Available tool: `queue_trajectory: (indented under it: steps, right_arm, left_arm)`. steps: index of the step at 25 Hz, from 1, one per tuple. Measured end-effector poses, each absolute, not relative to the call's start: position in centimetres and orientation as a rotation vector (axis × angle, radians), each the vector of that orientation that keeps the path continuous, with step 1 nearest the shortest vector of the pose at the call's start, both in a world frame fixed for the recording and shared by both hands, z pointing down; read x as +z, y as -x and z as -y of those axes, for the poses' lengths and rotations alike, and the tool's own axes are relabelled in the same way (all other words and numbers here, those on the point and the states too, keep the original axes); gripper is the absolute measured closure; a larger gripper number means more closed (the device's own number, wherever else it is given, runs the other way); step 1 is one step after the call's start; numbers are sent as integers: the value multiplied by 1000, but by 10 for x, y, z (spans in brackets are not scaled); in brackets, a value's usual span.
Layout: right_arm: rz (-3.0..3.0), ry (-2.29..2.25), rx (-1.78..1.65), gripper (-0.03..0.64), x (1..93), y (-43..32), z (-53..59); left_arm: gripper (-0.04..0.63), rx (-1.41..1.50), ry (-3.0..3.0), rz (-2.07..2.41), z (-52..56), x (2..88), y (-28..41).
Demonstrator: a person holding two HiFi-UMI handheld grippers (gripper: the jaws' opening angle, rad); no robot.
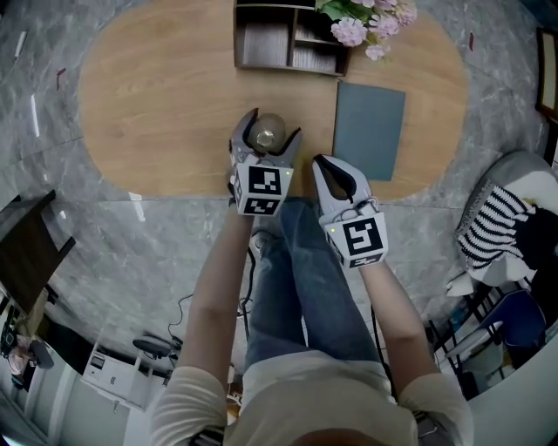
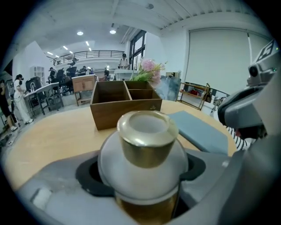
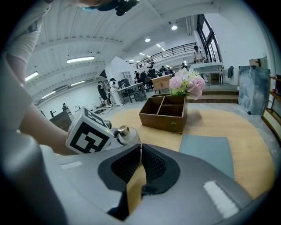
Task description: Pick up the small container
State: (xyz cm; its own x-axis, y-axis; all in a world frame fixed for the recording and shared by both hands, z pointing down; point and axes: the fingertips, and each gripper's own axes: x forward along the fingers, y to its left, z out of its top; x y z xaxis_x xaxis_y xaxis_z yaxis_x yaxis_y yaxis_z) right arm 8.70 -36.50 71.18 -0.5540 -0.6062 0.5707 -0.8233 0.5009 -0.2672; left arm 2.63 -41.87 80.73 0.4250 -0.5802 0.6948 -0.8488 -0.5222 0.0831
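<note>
**Container sitting between wide-open left jaws**

The box is carrying a small pale mark on its front, too small to read; the gripper cubes are showing black square markers. The left gripper is standing wide open around the container, near the table's 6 o'clock edge. The right gripper, at the container's 4 o'clock, is staying closed and empty

Small container = frosted white globe w/ shiny gold collar & gold base. Left gripper & right gripper both grey w/ black pads, their cubes b&w square markers. Table light wood, floor grey marble-ish. Box dark brown, flowers pink, mat slate blue-grey. Jeans blue, cloth b&w striped.
</note>
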Motion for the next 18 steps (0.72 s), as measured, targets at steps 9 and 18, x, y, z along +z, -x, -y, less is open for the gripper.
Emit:
queue_trajectory:
  steps: [9,18]
  right_arm:
    - [2348,-1215,734,606,708,-91,348]
    - [2350,-1270,684,607,694,-75,309]
  left_arm:
    - [252,867,-2270,1227,415,801,-25]
    - [252,803,-2266,1215,355,781,-7]
